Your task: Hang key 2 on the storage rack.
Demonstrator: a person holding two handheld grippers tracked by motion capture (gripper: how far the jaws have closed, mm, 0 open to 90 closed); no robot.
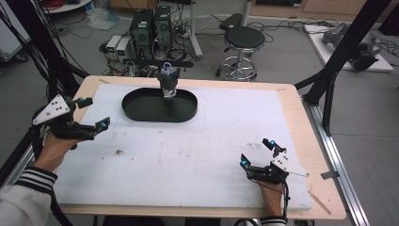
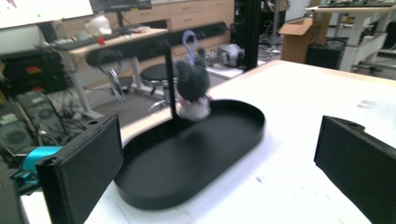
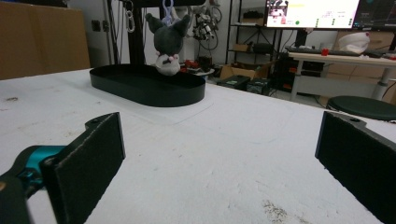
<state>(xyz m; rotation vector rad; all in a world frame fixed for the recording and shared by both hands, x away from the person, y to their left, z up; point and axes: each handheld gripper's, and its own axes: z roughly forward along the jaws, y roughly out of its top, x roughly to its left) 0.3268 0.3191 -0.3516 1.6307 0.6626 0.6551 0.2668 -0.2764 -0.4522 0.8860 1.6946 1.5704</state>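
White-padded counter (image 1: 188,155): a plush keychain (image 1: 168,81) hangs over the black tray (image 1: 136,110) near the far edge; both grippers, left (image 1: 94,114) and right (image 1: 256,153), rest released, fingers empty.

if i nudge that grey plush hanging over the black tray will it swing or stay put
The grey plush hangs by a loop from a stand, so it would probably swing. It looks soft, likely light and squashy. Its base seems to sit just above the black tray, so it may brush it.

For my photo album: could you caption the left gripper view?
Open left gripper faces a black oval tray on a white table, a grey plush toy hanging above its far end.
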